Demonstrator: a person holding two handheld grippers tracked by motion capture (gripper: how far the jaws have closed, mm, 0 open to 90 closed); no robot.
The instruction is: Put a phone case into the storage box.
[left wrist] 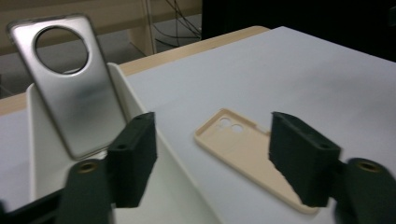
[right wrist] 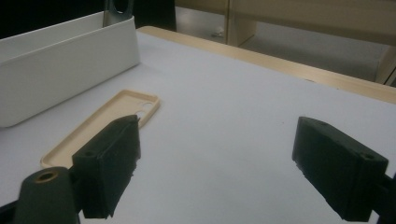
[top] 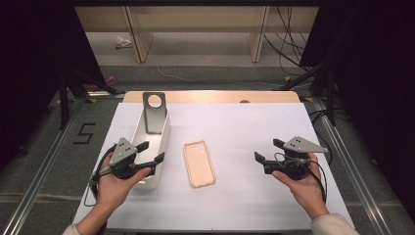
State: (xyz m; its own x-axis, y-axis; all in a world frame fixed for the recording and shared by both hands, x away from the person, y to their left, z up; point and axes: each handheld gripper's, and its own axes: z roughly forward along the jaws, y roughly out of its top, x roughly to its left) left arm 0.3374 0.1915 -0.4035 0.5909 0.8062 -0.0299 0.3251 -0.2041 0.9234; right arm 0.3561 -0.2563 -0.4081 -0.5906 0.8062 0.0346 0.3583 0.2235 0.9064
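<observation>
A beige phone case (top: pixel 199 163) lies flat, hollow side up, in the middle of the white table sheet. A silver phone case (top: pixel 154 112) with a round camera hole leans upright at the far end of a long white bin (top: pixel 164 134). My left gripper (top: pixel 154 151) hovers at the bin's near right corner, open, with nothing pressed between its pads. In the left gripper view its jaws (left wrist: pixel 212 154) stand either side of the bin's right wall (left wrist: pixel 177 186), the beige case (left wrist: pixel 247 154) beyond. My right gripper (top: pixel 266 150) is open and empty, right of the beige case (right wrist: pixel 100 126).
The white sheet (top: pixel 235 127) covers a wooden tabletop whose far edge (top: pixel 210 96) shows bare. Metal rails run along both sides of the table. Cables and tripod legs stand on the floor beyond. Open sheet lies between the beige case and my right gripper.
</observation>
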